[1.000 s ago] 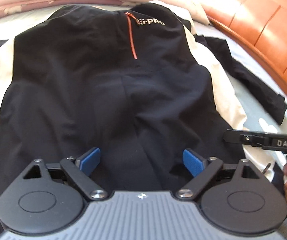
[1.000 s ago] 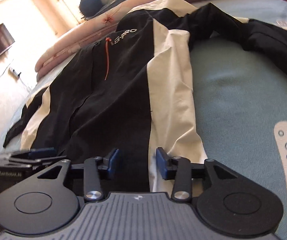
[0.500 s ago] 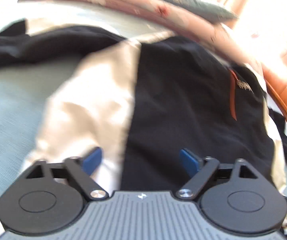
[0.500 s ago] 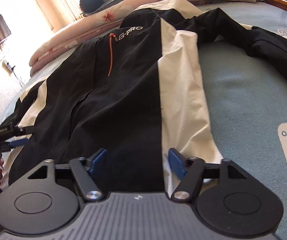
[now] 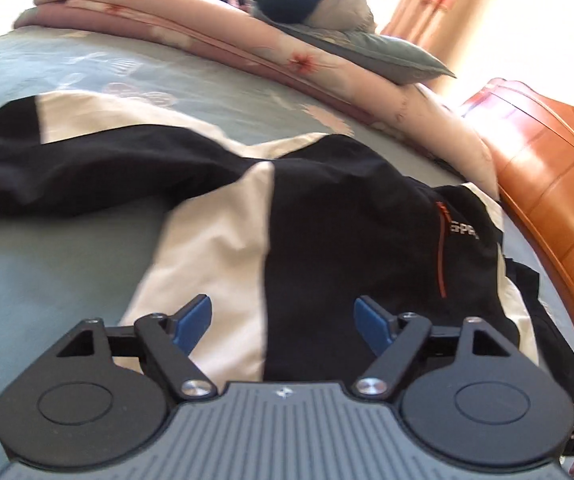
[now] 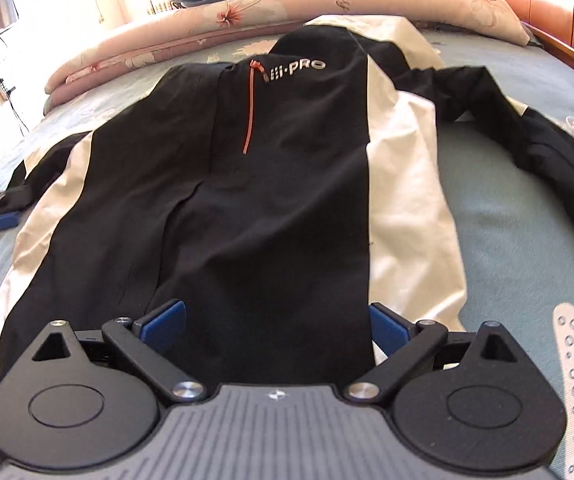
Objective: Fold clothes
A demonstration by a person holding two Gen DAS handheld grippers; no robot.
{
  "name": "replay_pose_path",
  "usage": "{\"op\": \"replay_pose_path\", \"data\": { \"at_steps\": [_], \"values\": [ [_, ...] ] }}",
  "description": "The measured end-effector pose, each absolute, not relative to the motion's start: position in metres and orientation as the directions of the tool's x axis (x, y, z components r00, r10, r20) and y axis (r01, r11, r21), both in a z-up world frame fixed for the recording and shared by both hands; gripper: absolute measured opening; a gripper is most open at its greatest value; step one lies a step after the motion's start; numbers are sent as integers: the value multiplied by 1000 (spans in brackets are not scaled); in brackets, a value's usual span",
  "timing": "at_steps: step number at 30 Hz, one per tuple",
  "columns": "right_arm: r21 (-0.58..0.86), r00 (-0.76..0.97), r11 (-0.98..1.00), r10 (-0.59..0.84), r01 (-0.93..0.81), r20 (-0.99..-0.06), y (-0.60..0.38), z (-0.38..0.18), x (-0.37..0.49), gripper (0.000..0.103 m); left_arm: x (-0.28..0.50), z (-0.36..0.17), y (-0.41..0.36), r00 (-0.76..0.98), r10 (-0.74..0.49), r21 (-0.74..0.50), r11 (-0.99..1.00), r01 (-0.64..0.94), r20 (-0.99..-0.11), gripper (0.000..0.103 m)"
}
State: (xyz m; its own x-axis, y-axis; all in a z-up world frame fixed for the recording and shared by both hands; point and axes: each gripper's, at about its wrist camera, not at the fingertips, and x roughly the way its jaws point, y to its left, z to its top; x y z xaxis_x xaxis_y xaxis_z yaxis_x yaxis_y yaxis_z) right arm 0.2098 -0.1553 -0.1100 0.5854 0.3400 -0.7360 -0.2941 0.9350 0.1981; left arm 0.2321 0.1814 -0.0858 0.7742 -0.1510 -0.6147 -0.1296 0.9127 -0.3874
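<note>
Right gripper [image 6: 277, 322] has just been opening, from half-closed to jaws spread wide, w/ black jacket [image 6: 271, 184] cloth lying under the gap but neither blue pad pressing on it, so released, nothing held. Its view has swung from the R side seam to square-on over the hem, chest logo [image 6: 297, 73] at 12 o'clock. Left gripper [image 5: 283, 322] has slid across from mid-hem to the garment's cream side panel [image 5: 211, 264]; jaws a bit narrower than a sec ago, pads apart, gripping nothing; panel/black seam runs between them. Jacket lies front-up, spread flat on the grey-green bed sheet [image 6: 507, 240], collar toward folded pink quilt [image 6: 215, 28] at 12, one sleeve [image 6: 527, 136] trailing to 2–3 o'clock in R view, other sleeve [image 5: 67, 168] out to 9–10 o'clock in L view. Orange zip [image 6: 250, 112] straight, body fairly smooth. Judgement: smoothing/layout looks done, no fold made yet; hands seem to be splitting to either side, prob. for first sleeve or side fold. L view slightly blurred.
</note>
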Motion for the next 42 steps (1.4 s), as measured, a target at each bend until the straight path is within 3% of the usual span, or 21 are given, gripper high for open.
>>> {"op": "replay_pose_path", "data": {
  "at_steps": [3, 7, 11, 15, 19, 22, 26, 34, 42],
  "values": [
    [175, 598, 941, 320, -290, -734, -158, -105, 207, 99, 266, -109, 178, 724, -125, -363, 914, -183, -678, 78],
    [180, 593, 951, 299, -251, -748, -174, -107, 207, 99, 264, -116, 181, 723, 12, -194, 960, -201, -691, 65],
    [183, 603, 963, 267, -197, -752, -194, -110, 204, 99, 249, -100, 177, 662, 142, -45, 965, -257, -736, 69],
    [215, 610, 963, 269, -162, -745, -208, -110, 197, 99, 200, -75, 160, 703, -71, -182, 980, -85, -707, 78],
    [232, 609, 959, 282, -163, -741, -209, -110, 189, 99, 159, -84, 126, 620, -282, -297, 951, 82, -732, 79],
    [258, 609, 949, 314, -180, -729, -209, -105, 181, 99, 135, -100, 122, 559, -250, -267, 962, 52, -791, 79],
    [283, 626, 938, 344, -199, -700, -214, -95, 168, 99, 100, -105, 137, 507, -111, -170, 983, -71, -855, 79],
    [324, 613, 929, 363, -180, -701, -224, -99, 157, 100, 74, -93, 137, 464, 38, -16, 994, -112, -885, 79],
    [337, 638, 934, 333, -121, -694, -250, -101, 151, 99, 116, -55, 66, 584, -111, -81, 994, 78, -804, 81]
  ]
}}
